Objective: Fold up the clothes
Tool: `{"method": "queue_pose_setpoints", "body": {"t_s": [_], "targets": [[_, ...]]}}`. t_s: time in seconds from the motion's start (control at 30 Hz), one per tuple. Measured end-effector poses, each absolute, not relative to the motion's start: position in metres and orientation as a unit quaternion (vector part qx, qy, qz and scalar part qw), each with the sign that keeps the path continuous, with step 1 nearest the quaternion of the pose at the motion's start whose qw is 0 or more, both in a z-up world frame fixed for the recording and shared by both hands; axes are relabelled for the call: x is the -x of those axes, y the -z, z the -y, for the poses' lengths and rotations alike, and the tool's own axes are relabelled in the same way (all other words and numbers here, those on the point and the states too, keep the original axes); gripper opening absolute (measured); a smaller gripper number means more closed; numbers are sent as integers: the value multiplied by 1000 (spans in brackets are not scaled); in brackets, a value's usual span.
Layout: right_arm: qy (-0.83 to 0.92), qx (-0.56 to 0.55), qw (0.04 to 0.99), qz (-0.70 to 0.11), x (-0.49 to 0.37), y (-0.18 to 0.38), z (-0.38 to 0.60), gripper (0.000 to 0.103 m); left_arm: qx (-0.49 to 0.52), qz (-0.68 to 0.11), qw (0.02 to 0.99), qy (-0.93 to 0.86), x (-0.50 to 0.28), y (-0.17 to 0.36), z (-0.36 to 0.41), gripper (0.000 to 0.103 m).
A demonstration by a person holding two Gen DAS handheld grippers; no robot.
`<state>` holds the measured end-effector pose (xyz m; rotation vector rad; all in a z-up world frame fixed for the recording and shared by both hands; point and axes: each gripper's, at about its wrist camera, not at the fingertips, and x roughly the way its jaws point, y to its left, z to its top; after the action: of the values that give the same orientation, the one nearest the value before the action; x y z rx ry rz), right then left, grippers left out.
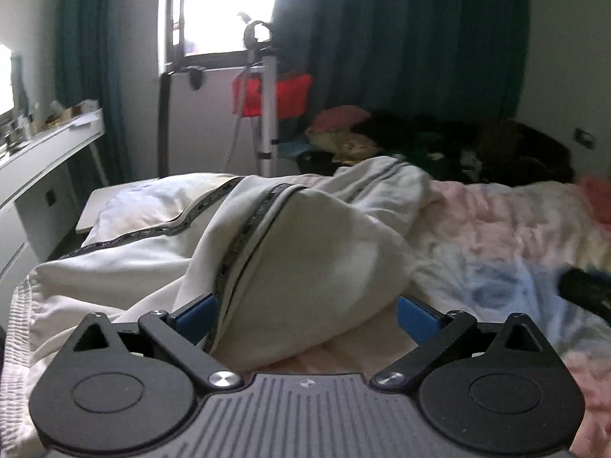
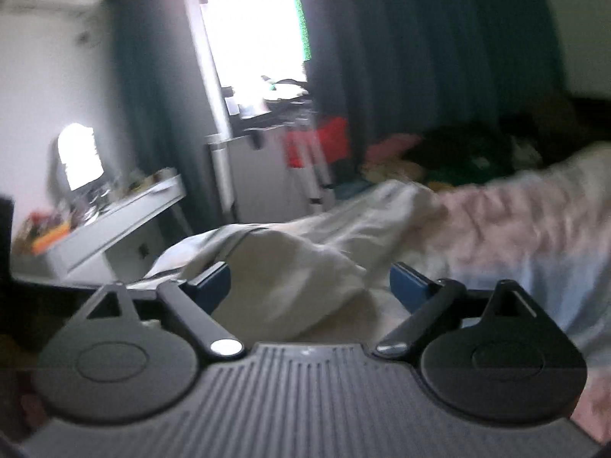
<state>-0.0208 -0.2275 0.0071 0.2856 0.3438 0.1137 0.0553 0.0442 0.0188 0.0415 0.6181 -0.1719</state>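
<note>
A white garment with dark striped trim (image 1: 305,236) lies bunched on the bed; it looks like track pants, with a ribbed elastic edge at the far left. My left gripper (image 1: 307,315) is open, its blue pads (image 1: 198,315) either side of a raised fold of the garment, not clamped on it. In the blurred right wrist view the same white garment (image 2: 298,267) lies in front of my right gripper (image 2: 309,286), which is open with a fold between its blue pads (image 2: 408,284).
A pink and blue patterned bedspread (image 1: 496,236) covers the bed. A heap of mixed clothes (image 1: 420,141) lies at the far side. A tripod (image 1: 265,114) stands by the window, with something red behind it. A white desk (image 1: 42,152) stands at left. A dark object (image 1: 584,290) lies at right.
</note>
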Motion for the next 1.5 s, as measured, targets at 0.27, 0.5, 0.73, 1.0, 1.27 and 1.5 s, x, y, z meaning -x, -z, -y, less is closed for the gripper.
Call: {"method": "queue_pose_setpoints", "body": {"t_s": [0.27, 0.5, 0.73, 1.0, 1.27, 1.5], "targets": [[-74, -221, 949, -212, 1, 39, 252, 91, 77, -325, 942, 25, -172, 13, -88, 94], [-63, -303, 920, -241, -32, 81, 266, 91, 158, -324, 933, 12, -267, 40, -126, 80], [-28, -375, 890, -258, -63, 112, 281, 91, 121, -307, 939, 96, -255, 22, -109, 8], [19, -363, 908, -208, -48, 121, 288, 91, 47, -237, 953, 184, -121, 1, -64, 5], [14, -312, 926, -212, -21, 91, 282, 77, 35, -229, 941, 247, -14, 35, -21, 5], [-36, -162, 953, -254, -63, 63, 252, 65, 159, -287, 912, 245, -30, 65, -35, 6]]}}
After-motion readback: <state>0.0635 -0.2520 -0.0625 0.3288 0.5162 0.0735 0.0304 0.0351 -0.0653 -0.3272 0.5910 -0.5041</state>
